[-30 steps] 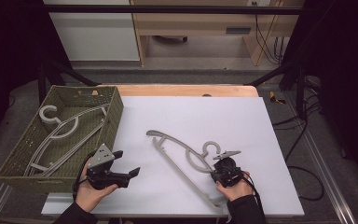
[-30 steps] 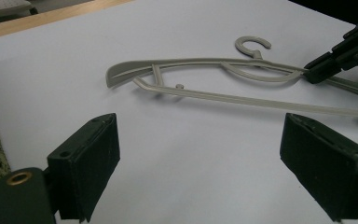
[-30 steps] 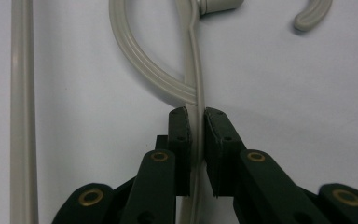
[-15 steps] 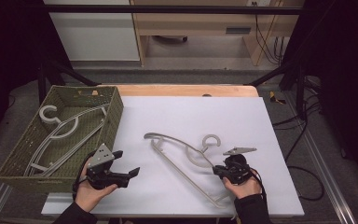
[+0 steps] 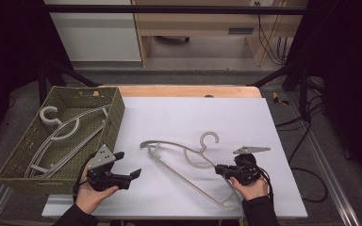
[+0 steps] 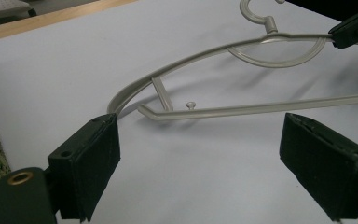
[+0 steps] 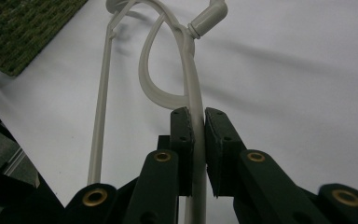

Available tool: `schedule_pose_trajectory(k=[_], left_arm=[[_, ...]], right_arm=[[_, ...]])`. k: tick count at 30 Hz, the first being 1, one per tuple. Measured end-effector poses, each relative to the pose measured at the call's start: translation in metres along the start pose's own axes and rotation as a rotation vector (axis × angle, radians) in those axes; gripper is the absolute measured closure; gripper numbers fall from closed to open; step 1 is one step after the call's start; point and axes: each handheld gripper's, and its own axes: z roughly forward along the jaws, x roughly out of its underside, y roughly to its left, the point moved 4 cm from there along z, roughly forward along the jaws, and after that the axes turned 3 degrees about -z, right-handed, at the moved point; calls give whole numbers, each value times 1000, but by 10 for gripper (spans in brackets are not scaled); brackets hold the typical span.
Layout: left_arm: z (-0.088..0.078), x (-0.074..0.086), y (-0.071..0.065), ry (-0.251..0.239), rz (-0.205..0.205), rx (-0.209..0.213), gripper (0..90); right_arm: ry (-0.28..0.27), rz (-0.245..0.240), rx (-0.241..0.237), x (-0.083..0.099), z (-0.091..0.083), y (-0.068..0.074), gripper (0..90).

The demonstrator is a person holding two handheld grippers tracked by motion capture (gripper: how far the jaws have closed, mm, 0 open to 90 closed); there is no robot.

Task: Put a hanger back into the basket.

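Observation:
A pale grey plastic hanger [image 5: 179, 149] lies across the white table, its hook [image 5: 209, 138] pointing away from me. My right gripper [image 5: 221, 169] is shut on the hanger's curved upper arm [image 7: 193, 95], and the hanger's far end looks slightly lifted. In the left gripper view the same hanger [image 6: 200, 60] spreads ahead, with the right gripper's black tip [image 6: 354, 28] on it at the top right. My left gripper [image 5: 129, 173] is held open above the table near the basket, nothing between its wide-apart pads [image 6: 91, 158].
A green woven basket [image 5: 115, 117] stands at the table's left and holds more pale hangers [image 5: 61, 132]. The white board [image 5: 193, 108] covers a wooden table. A cable trails from the right gripper toward the right edge. Dark frame legs surround the table.
The right gripper has turned and pulled the hanger, swinging it so its hook points farther up the table. The left gripper has stayed in place, open.

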Motion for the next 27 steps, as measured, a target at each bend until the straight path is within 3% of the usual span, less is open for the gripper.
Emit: schedule_pose_trajectory(k=[5, 12, 19, 23, 27], left_arm=[[-1, -1, 0, -4, -1, 3, 120], [0, -8, -2, 0, 27, 10, 126], [12, -27, -5, 33, 96, 33, 139], [23, -33, -7, 89, 168, 40, 148], [39, -29, -6, 157, 219, 39, 197]], right_arm=[[-33, 0, -65, -4, -6, 5, 824], [-37, -23, -115, -10, -10, 14, 824], [-60, -61, -199, -17, -19, 26, 823], [-56, -85, -231, -18, -20, 32, 823], [-37, -96, -255, -17, -17, 38, 823]])
